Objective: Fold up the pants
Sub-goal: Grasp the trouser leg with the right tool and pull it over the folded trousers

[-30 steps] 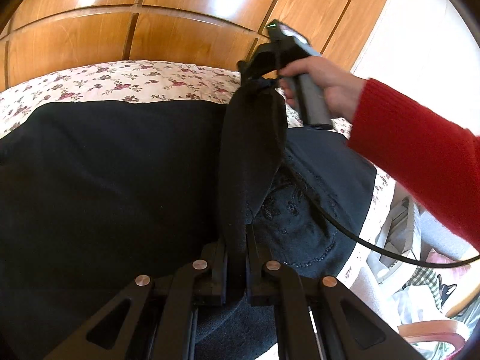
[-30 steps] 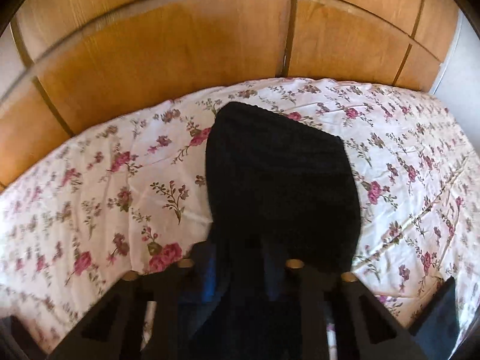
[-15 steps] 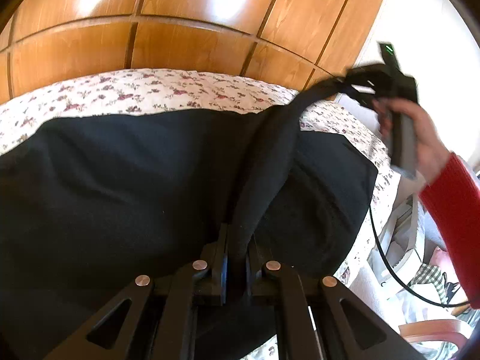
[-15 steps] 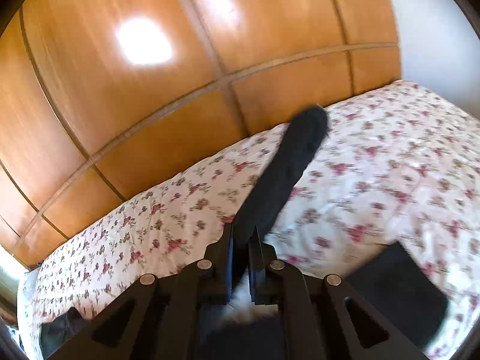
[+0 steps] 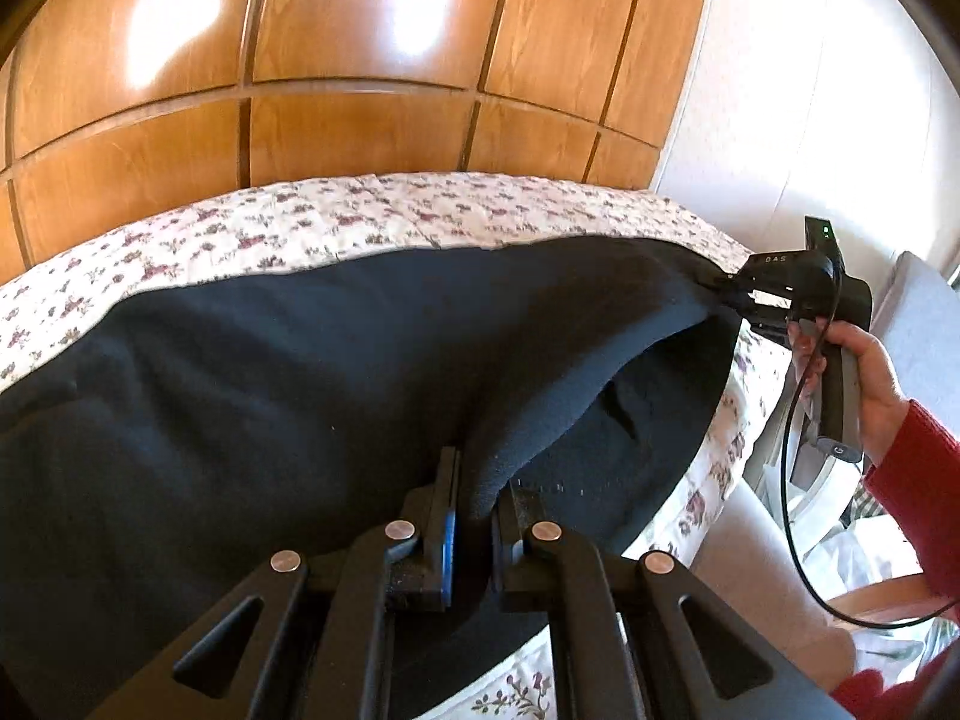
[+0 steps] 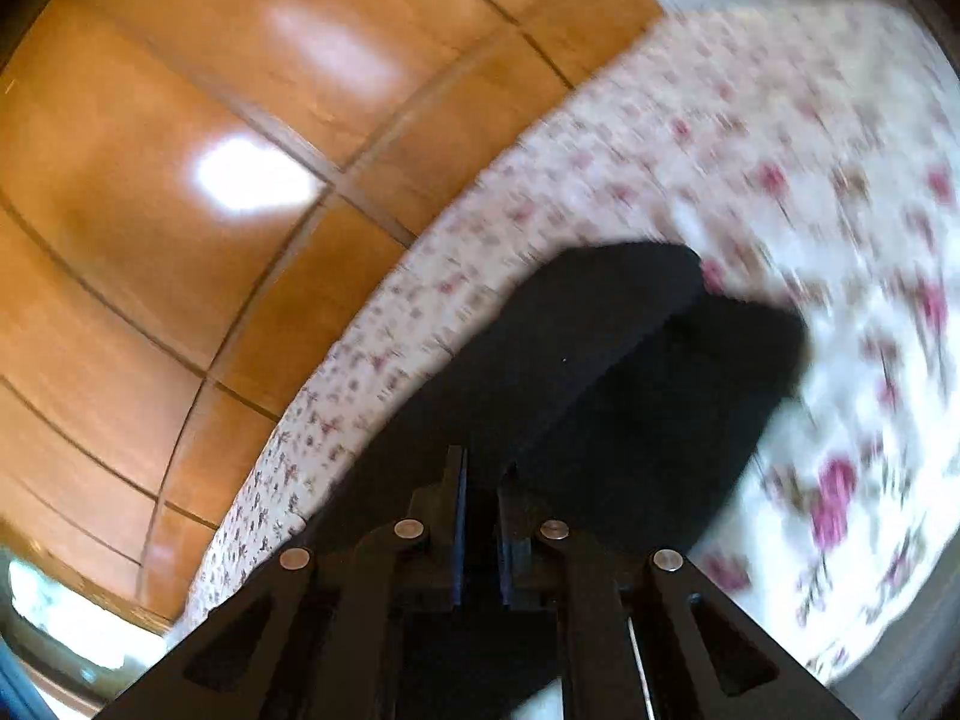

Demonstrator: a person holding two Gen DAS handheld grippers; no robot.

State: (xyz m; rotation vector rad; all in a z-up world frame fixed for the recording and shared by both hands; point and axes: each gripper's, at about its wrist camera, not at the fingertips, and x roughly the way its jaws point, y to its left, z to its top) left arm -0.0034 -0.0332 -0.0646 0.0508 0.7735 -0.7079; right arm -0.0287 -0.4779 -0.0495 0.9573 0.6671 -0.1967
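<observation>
The black pants are spread across the bed, which is covered by a floral sheet and backed by a wooden panelled wall. In the left wrist view, a raised fold of the dark fabric is pinched between the nearly closed fingers of the left hand-held gripper at about 6 o'clock. From there a taut ridge of cloth runs toward 2 o'clock, where its far corner is clamped by the right hand-held gripper. That device is held by a hand in a red sleeve, and a black cable hangs from it. In the right wrist view, which is blurred, the pants are seen stretching from 6 o'clock toward 1 o'clock over the flowered sheet, and the fabric is gripped between the narrow right fingers; its jaws are opening slightly, though cloth is between them and the pads appear to press on it. The far edge of the pants lies well short of the wall.
</observation>
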